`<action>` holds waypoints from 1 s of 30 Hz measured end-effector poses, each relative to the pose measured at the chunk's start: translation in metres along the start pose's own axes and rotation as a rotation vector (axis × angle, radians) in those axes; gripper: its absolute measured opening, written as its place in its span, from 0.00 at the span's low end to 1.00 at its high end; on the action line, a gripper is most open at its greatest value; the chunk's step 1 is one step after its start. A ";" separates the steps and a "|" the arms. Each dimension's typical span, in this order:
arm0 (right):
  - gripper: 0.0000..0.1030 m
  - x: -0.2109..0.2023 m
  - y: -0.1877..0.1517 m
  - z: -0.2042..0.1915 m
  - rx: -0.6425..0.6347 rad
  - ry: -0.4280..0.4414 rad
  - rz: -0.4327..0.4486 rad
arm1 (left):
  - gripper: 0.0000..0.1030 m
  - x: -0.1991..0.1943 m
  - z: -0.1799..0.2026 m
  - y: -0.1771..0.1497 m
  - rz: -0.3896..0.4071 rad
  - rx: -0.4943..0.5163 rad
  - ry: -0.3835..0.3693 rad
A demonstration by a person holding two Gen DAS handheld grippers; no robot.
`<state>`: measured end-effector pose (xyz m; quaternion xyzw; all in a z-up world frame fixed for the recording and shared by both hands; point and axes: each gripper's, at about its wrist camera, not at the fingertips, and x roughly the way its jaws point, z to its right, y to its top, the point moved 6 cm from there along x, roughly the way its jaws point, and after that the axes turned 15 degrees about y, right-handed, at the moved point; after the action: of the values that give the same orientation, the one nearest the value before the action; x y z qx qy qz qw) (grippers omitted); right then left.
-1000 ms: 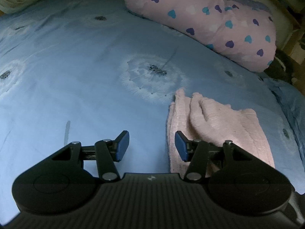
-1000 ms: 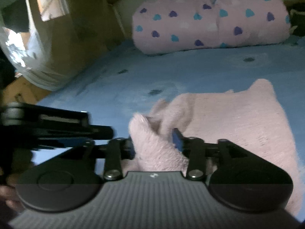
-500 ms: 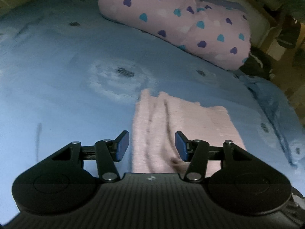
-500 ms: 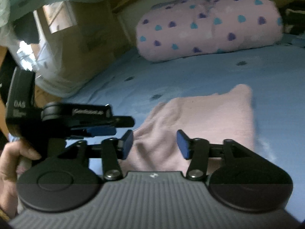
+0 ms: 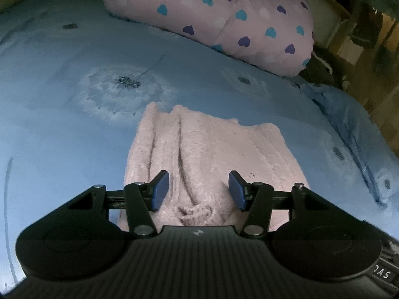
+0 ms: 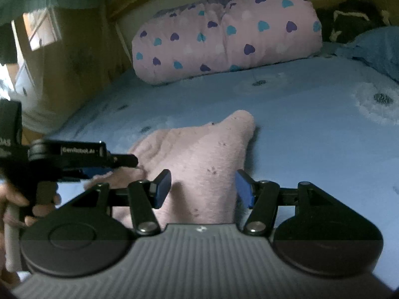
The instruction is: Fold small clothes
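A fluffy pink garment (image 5: 212, 149) lies folded flat on the blue bed sheet (image 5: 62, 124), with long creases running away from me. My left gripper (image 5: 198, 189) hovers open over its near edge, the pads clear of the cloth. In the right wrist view the same garment (image 6: 199, 149) lies under my right gripper (image 6: 203, 186), which is open with nothing pressed between its blue pads. My left gripper (image 6: 119, 164) shows side-on at the garment's left edge, held by a hand (image 6: 15, 199).
A pink pillow with blue and purple hearts (image 5: 212, 17) lies at the head of the bed, also in the right wrist view (image 6: 224, 42). Wooden furniture and dark items (image 5: 361, 37) stand past the bed's right edge. Crumpled blue bedding (image 6: 374, 47) lies at far right.
The right gripper let go of the raised fold of pink cloth and opened; the fold now lies flat. The left gripper swung right until the garment sits centred under its jaws.
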<state>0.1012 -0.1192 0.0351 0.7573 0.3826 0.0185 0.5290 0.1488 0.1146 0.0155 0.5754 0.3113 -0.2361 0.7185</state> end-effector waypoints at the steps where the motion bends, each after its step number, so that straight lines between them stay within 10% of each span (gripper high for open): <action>1: 0.58 0.000 0.000 0.003 -0.004 0.002 -0.004 | 0.57 0.003 0.002 -0.001 0.003 0.009 0.012; 14: 0.67 0.003 -0.011 0.020 0.079 0.034 0.004 | 0.58 0.026 0.018 -0.011 0.078 0.136 0.116; 20: 0.67 -0.002 -0.012 0.017 0.051 0.015 0.009 | 0.18 0.032 0.029 -0.009 0.121 0.135 0.085; 30: 0.67 -0.003 -0.014 0.013 0.021 0.003 0.020 | 0.14 -0.005 0.025 0.005 0.242 0.119 0.092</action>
<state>0.0972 -0.1294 0.0188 0.7664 0.3761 0.0211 0.5203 0.1529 0.0914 0.0257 0.6607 0.2577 -0.1390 0.6912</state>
